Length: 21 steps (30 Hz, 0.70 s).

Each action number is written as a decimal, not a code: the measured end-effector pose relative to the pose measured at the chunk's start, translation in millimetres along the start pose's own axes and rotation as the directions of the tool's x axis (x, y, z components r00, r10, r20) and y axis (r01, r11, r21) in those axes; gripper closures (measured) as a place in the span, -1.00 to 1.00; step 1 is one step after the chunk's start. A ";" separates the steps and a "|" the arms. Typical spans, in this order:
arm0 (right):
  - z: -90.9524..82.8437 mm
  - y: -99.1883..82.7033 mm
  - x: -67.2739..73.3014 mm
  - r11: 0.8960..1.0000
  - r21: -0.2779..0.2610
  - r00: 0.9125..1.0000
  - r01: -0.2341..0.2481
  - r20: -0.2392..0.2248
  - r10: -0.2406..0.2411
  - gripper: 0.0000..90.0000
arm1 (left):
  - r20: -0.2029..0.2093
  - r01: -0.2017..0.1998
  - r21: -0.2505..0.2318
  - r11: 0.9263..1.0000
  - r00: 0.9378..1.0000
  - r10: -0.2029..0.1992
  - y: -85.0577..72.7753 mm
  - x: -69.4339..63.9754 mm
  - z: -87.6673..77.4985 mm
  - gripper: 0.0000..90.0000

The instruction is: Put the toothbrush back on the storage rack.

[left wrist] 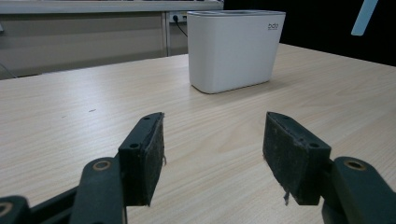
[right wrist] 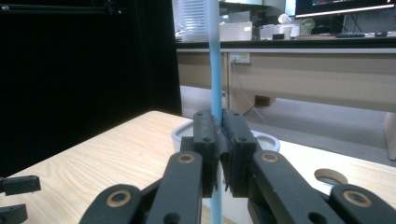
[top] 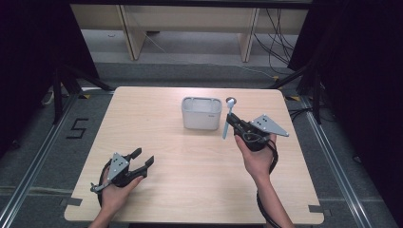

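The right gripper (top: 231,122) was clamped tight on a light blue spoon (top: 227,118), its handle pinched between the pads and its bowl uppermost. It hung just right of the white container (top: 201,113) at the table's (top: 166,156) far middle. The left gripper (top: 142,159) rested near the front-left, jaws wide apart and empty.

Grey floor (top: 190,71), black curtains (top: 28,57), wooden desk legs (top: 130,33), trailing cables (top: 278,42)
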State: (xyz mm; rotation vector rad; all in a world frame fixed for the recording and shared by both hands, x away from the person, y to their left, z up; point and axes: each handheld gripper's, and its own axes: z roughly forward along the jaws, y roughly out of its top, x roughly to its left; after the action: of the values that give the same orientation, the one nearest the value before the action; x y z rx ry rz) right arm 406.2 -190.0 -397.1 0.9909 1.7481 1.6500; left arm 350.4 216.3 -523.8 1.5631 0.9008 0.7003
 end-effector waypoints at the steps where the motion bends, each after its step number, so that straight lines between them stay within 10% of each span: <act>1: 0.2 0.9 -0.9 1.000 0.006 1.000 0.001 0.005 -0.001 0.90 | 0.000 0.001 0.001 1.000 1.000 -0.001 0.0 0.1 0.0 -0.15; 21: 18.9 8.0 -9.0 1.000 0.001 1.000 -0.012 0.022 0.012 0.90 | -0.001 0.007 -0.001 1.000 1.000 -0.007 0.0 0.5 0.0 -0.14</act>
State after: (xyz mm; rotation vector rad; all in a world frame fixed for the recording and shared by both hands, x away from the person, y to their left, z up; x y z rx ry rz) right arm 427.8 -186.1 -392.2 1.0183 1.7326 1.6402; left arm 350.6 216.7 -523.8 1.5580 0.9061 0.6970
